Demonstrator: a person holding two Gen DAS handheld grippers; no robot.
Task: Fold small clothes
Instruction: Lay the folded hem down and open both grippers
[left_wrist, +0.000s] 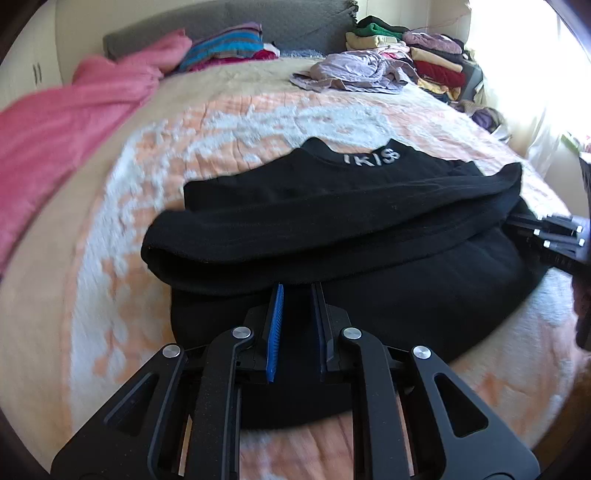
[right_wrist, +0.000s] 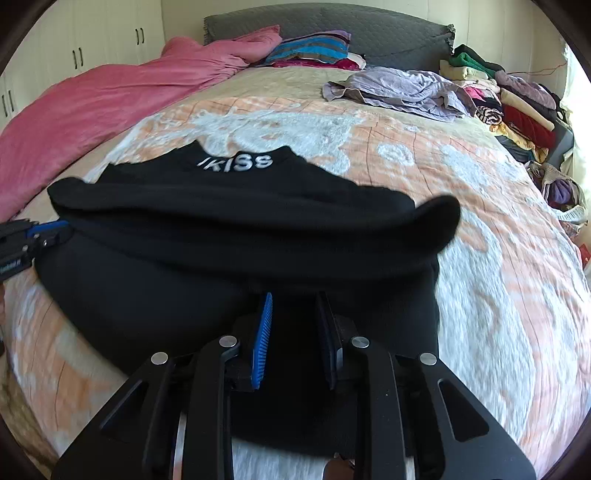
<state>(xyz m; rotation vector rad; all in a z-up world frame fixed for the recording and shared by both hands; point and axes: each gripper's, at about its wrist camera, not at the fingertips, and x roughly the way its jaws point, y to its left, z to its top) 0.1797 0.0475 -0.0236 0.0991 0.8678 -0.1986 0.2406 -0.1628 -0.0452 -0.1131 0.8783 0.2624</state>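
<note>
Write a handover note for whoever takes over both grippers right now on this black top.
Left gripper: jaws apart, fingertips at the folded edge of the black top; no firm grip visible.
Right gripper: the same, jaws apart at the fold's right part.
The top lies on the bedspread, collar lettering away from you, near half doubled over toward the collar.
Done: sleeves appear tucked in, first lengthwise fold laid.
Left: flatten the bulging right corner, fold once more if wanted, then move it to the folded pile.
</note>
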